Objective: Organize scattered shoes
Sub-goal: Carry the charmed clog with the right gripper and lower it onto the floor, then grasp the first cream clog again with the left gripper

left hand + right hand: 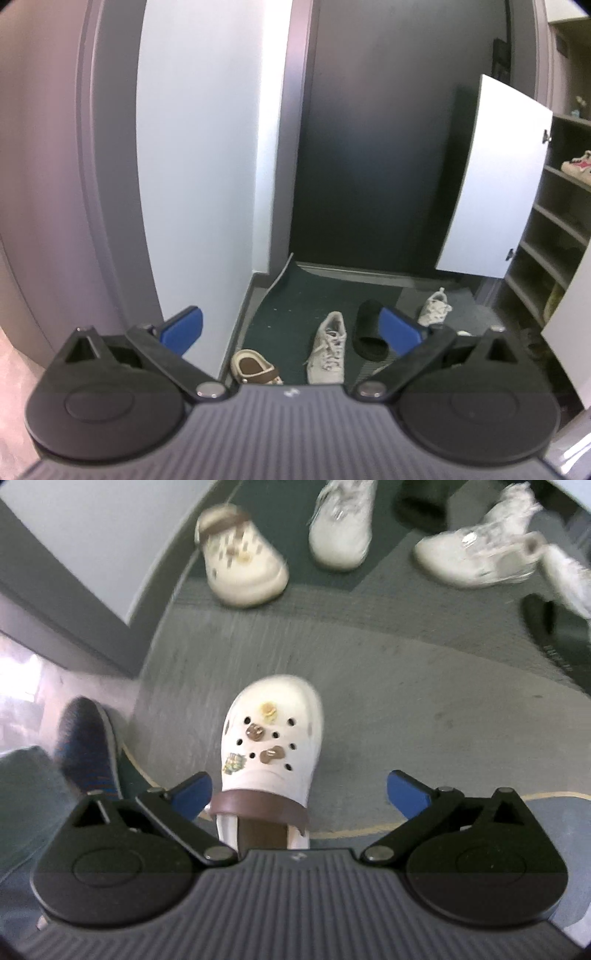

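Observation:
My right gripper (299, 794) is open, its blue pads on either side of the heel of a white clog (273, 738) with charms and a brown strap, not touching it. The clog lies on the grey floor, toe pointing away. A second white clog (242, 559), a white sneaker (341, 524), another white sneaker (476, 554) and a black slide (557, 635) lie beyond. My left gripper (291, 326) is open and empty, held high. Below it lie a clog (253, 365), a white sneaker (328, 349), a black slide (369, 334) and a far sneaker (436, 308).
An open shoe cabinet (554, 229) with shelves stands at the right, its white door (495, 177) swung out; a pink-white shoe (578, 166) sits on a shelf. A dark door (376, 147) is ahead, a white wall (207, 147) at the left. A person's slippered foot (86, 742) is at my left.

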Tool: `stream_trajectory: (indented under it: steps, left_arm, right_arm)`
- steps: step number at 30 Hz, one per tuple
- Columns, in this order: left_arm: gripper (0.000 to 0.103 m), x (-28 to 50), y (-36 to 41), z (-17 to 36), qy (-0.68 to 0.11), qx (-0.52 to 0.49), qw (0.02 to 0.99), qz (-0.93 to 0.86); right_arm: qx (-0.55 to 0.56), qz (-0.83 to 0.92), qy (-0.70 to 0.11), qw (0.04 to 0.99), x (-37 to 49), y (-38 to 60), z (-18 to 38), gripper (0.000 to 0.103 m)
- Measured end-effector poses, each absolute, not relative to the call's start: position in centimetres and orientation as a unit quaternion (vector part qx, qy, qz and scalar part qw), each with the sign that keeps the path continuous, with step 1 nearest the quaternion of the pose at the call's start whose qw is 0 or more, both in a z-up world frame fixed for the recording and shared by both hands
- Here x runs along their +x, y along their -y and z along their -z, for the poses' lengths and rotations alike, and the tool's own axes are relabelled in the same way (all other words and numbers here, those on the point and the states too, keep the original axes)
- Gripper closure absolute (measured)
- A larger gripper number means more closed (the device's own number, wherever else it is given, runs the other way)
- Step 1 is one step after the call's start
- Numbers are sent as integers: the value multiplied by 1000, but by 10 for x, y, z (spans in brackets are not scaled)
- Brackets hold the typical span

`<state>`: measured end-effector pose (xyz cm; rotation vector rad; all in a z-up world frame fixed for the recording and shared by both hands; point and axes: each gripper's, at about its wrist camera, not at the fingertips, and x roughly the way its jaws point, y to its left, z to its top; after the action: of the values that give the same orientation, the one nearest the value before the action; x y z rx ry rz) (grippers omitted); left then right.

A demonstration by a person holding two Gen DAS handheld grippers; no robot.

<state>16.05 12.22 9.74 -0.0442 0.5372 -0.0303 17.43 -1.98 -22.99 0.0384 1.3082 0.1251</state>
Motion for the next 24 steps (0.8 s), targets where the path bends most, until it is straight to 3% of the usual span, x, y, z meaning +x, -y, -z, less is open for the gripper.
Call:
stream_trajectory:
  steps: [11, 17, 24]
  left_arm:
    - [0, 167, -130, -55, -355, -18, 934, 36]
    - [0, 147, -142, -34, -386, 66, 920, 30]
    - [0, 175, -156, -35, -478, 39, 877, 3]
  right_arm:
    - [65, -69, -487, 868, 63, 87, 31, 0]
    - [117, -95, -392, 908, 43, 109, -8, 0]
    - [167, -94, -332, 924, 44, 127, -10, 0]
